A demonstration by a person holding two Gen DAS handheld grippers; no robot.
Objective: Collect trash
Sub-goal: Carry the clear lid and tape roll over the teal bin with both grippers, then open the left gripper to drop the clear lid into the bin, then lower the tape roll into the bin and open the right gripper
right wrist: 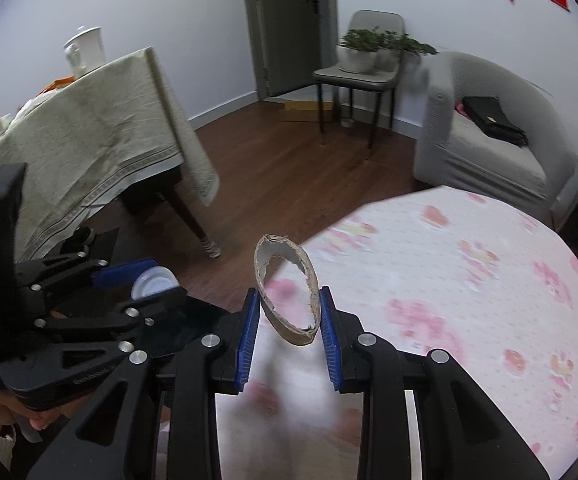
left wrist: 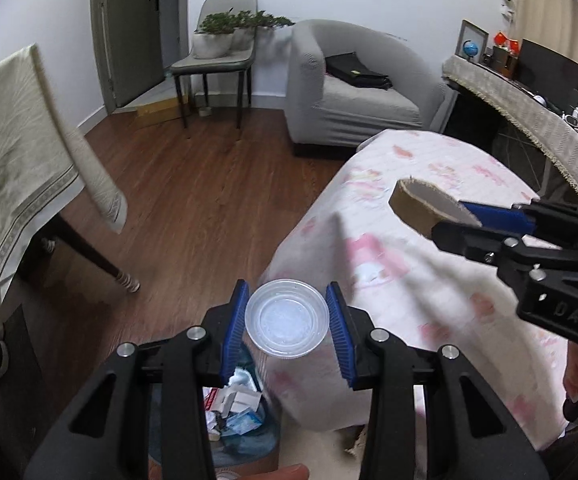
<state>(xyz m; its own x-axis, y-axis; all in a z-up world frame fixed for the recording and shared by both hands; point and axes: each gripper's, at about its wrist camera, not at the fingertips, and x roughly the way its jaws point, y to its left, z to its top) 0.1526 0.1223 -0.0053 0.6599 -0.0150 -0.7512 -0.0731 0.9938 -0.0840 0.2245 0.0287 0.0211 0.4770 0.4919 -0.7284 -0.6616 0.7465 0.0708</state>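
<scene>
We see the pink-flowered bedspread (left wrist: 429, 248) filling our three o'clock, cloth-draped table (left wrist: 13, 152) at nine, grey armchair (left wrist: 353, 92) at twelve, trash bin (left wrist: 241, 412) below at six, our left gripper (left wrist: 287, 318) clamped on a clear plastic cup (left wrist: 287, 320), our right gripper (right wrist: 287, 332) pinching a squashed cardboard tube (right wrist: 285, 292).

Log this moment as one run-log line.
left claw: grips clear plastic cup | right claw: grips squashed cardboard ring | trash bin: below left claw

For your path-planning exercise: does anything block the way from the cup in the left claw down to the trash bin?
Nothing visible does. The cup sits in the left claw, and the open bin lies just below it, beside the pink cloth; only the claw itself overlaps it.
</scene>
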